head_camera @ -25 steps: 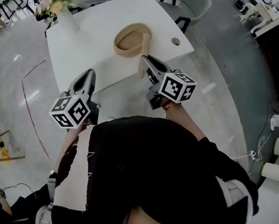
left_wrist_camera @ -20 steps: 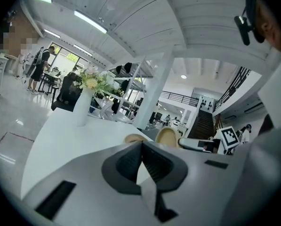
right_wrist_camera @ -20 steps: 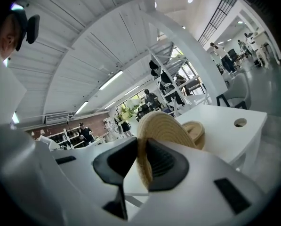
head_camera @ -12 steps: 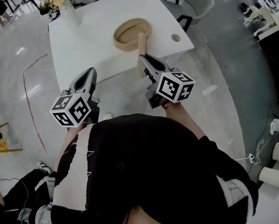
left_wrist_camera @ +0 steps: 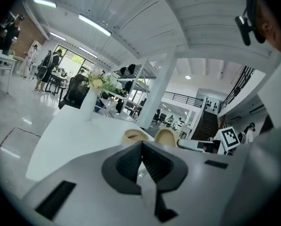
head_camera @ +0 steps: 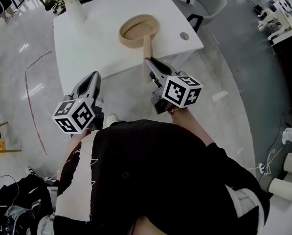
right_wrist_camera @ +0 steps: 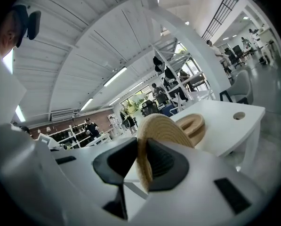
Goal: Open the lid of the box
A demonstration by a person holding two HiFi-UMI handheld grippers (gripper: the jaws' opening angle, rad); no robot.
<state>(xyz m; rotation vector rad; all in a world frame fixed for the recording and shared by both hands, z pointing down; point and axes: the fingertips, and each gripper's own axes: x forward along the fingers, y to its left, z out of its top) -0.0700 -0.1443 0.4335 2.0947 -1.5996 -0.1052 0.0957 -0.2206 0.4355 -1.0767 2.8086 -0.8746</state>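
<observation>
The box (head_camera: 138, 31), an oval woven basket, sits open on the white table (head_camera: 92, 43); it also shows in the right gripper view (right_wrist_camera: 193, 124) and the left gripper view (left_wrist_camera: 133, 136). Its woven lid (head_camera: 147, 53) hangs edge-on off the table's near edge, with my right gripper (head_camera: 149, 66) shut on its rim. In the right gripper view the lid (right_wrist_camera: 160, 128) stands upright between the pads of the right gripper (right_wrist_camera: 143, 160). My left gripper (head_camera: 93, 78) is held lower left of the table, shut and empty, and its own view shows the left gripper (left_wrist_camera: 141, 146) with nothing held.
A white vase of flowers (head_camera: 71, 5) stands at the table's far left corner. A round hole (head_camera: 184, 35) is in the table's right side. Chairs (head_camera: 204, 4) stand behind the table. The person's dark torso (head_camera: 150, 180) fills the lower view over grey floor (head_camera: 224, 82).
The table, box and vase have drifted slightly up and away in the head view. Both grippers hold their places, and the lid stays in the right one.
</observation>
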